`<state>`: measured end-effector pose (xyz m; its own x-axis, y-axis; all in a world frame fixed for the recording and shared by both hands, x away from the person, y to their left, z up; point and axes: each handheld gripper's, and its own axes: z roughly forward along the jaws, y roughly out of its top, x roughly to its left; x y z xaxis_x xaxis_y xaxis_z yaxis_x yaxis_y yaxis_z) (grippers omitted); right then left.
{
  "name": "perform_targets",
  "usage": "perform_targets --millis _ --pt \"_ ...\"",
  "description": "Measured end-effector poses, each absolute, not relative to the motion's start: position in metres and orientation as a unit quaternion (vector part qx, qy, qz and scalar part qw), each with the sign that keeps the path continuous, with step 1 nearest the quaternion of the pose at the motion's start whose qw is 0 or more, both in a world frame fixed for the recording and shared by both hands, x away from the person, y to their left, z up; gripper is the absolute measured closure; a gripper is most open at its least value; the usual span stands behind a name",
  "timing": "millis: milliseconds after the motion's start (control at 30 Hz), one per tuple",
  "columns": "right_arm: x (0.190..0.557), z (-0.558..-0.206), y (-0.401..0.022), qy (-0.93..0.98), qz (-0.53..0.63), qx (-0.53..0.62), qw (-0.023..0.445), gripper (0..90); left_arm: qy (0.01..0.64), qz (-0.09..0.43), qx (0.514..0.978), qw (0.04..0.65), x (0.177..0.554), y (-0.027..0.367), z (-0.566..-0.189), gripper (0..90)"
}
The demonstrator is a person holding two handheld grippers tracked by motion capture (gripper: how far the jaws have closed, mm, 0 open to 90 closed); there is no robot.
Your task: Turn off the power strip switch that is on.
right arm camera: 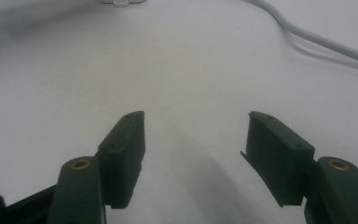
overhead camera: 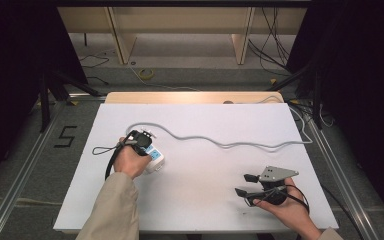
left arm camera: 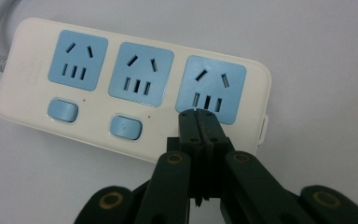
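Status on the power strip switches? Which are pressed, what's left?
Done: cannot tell; the two visible blue switches show no on or off state. In hand: the left hand-held gripper, jaws closed, has its tip over the power strip below the third socket, where a third switch probably sits, hidden. Contact is unclear. The right hand-held gripper is open and idle over the table. Left: likely the two uncovered switches.

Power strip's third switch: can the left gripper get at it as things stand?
Probably yes. The left gripper, jaws shut, is already down over the power strip just below the third socket, where that switch should sit. Its tips hide the spot, so contact can't be confirmed. The right gripper sits well apart.
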<state>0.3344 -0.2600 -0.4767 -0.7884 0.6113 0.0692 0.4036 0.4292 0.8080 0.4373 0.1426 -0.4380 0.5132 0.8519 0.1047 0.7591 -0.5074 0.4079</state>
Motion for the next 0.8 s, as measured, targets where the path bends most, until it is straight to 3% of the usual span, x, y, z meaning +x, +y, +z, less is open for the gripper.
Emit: perform_targets --millis 800 --pt "0.3343 -0.477 -0.2592 0.837 0.441 0.303 0.118 38.3 0.468 0.161 0.856 0.151 0.4344 0.1401 -0.4397 89.9"
